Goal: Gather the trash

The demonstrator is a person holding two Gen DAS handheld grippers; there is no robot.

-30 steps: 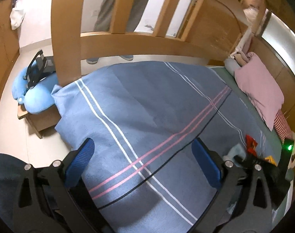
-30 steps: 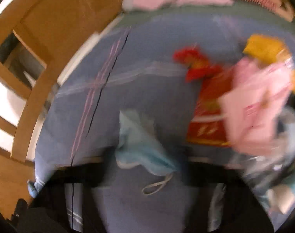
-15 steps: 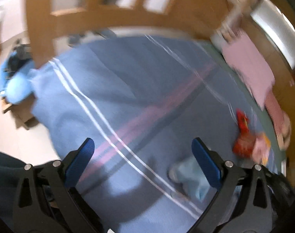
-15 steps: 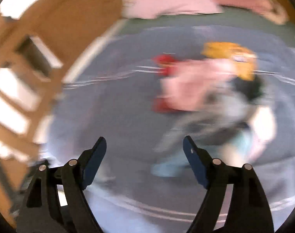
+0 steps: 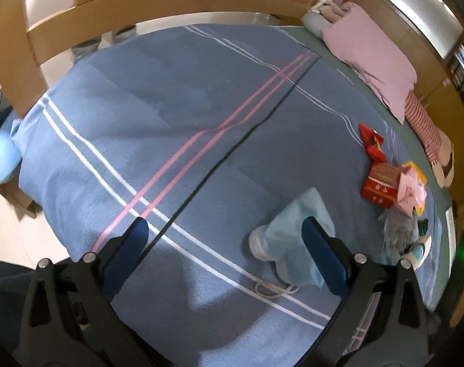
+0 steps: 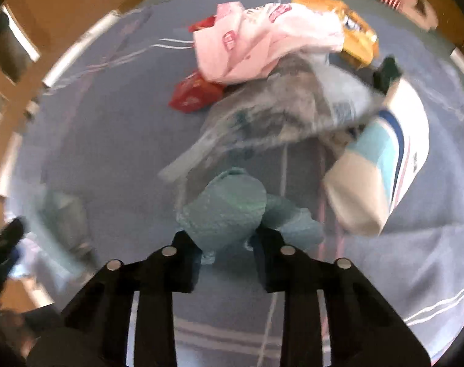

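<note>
The right gripper (image 6: 227, 249), spread wide half a second ago, has just been closing and now pinches a crumpled teal wad (image 6: 228, 208) between its pads, with the clear plastic bag (image 6: 271, 113), pink wrapper (image 6: 256, 46), red packet (image 6: 195, 93) and a striped carton (image 6: 381, 165) heaped just beyond. The left gripper (image 5: 222, 238) has drifted lower over the blue striped bedspread (image 5: 170, 107); its jaws stand wide with nothing between them, and a pale blue face mask (image 5: 293, 241) lies by its right finger. The wrappers' print is too blurred to read.
</note>
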